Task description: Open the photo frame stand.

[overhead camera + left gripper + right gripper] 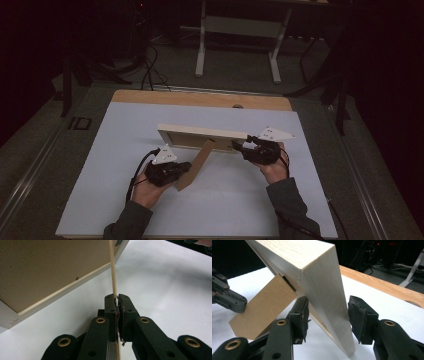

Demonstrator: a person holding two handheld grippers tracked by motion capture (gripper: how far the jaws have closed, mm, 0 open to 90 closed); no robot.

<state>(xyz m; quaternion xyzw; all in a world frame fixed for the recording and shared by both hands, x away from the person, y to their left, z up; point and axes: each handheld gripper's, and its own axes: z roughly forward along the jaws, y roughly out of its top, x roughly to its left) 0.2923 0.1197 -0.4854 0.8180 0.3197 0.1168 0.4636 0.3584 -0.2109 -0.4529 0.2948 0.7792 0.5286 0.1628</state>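
a pale wooden picture frame [202, 131] stands on its long edge near the middle of a white tabletop [125, 200], seen from its back, with a brown fibreboard easel stand [194, 165] swung out from the backing and slanting down towards the person. the left gripper [186, 168], held in the left hand [145, 191], is clamped on the lower part of the stand; in the left gripper view the thin board [113, 272] runs edge-on straight up between the two pads, which press on it from both sides, and the frame's backing [45, 270] lies to its left. the right gripper [239, 147], held in the right hand [274, 170], is at the frame's right end. in the right gripper view the frame's end [324, 297] stands between the jaws; a clear gap shows beside the right pad [359, 320], so the jaws are parted and not gripping. the stand [262, 310] and the left gripper's jaw tip [229, 300] appear at left. a strip of brown wood [200, 98] edges the far side of the tabletop.
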